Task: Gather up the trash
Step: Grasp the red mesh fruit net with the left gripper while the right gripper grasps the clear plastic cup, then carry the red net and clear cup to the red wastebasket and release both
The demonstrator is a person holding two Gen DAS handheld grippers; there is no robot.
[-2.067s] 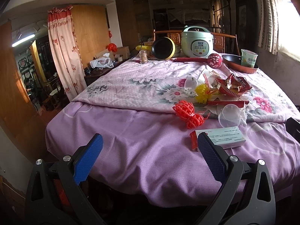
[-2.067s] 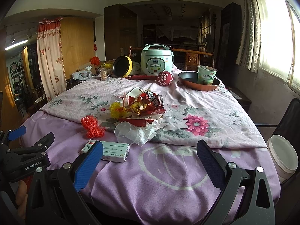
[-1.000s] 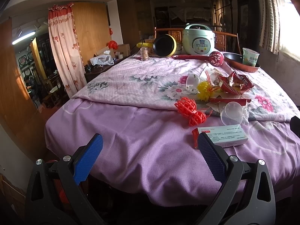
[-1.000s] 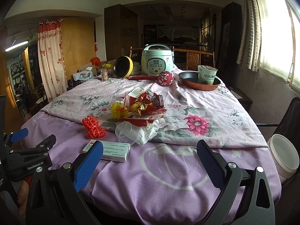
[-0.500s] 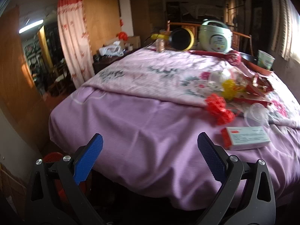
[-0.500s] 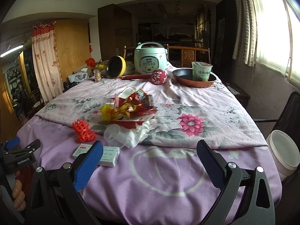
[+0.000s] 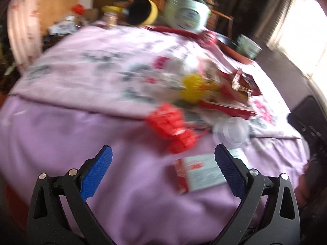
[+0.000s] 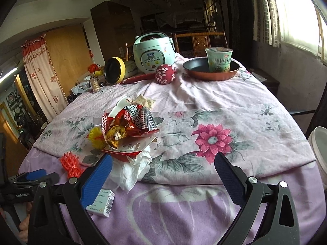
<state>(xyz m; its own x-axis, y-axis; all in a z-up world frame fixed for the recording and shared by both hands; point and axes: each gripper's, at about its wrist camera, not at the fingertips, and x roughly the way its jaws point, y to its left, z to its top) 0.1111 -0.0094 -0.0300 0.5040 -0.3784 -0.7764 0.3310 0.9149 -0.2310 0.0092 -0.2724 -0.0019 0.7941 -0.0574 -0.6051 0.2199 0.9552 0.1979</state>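
Both tools gape wide w/ nothing between the pads: left tool (image 7: 163, 163) hangs over the near edge of the bench (image 7: 61, 134), its view blurred, right tool (image 8: 163, 169) over the same edge further right. Trash sits in a heap approx. mid-bench toward the left side: snack wrappers (image 8: 130, 122), yellow pom-pom (image 8: 96, 137), crumpled tissue (image 8: 132, 169), clear plastic cup (image 7: 231, 130), red mesh ball (image 8: 71, 164). A small medicine box (image 8: 102, 203) lies nearest the front edge, beside the left tool's right pad (image 7: 229, 171); rice cooker (image 8: 153, 54) and pan (image 8: 210, 69) w/ noodle cup (image 8: 219, 59) stand at the far edge.
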